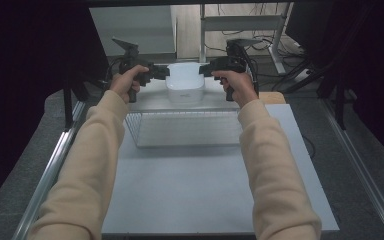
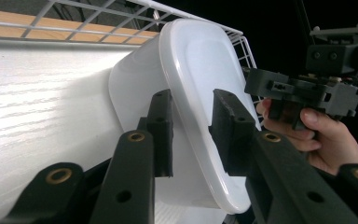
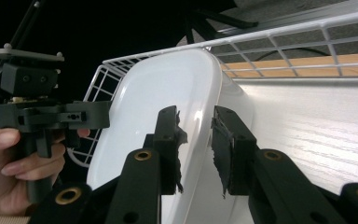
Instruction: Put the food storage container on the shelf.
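Observation:
A white lidded plastic box sits at the far end of a white wire basket, held from both sides. My left gripper grips its left edge and my right gripper its right edge. In the left gripper view the black jaws straddle the rim of the box, one jaw on the lid, one on the wall. The right gripper view shows the same hold on the opposite rim of the box. Whether the box rests on the basket floor or hangs just above it I cannot tell.
The basket's wire walls rise close behind the box. A white tabletop stretches toward the person. A wooden strip lies beyond the basket. Desk legs and cables stand on the floor behind the table.

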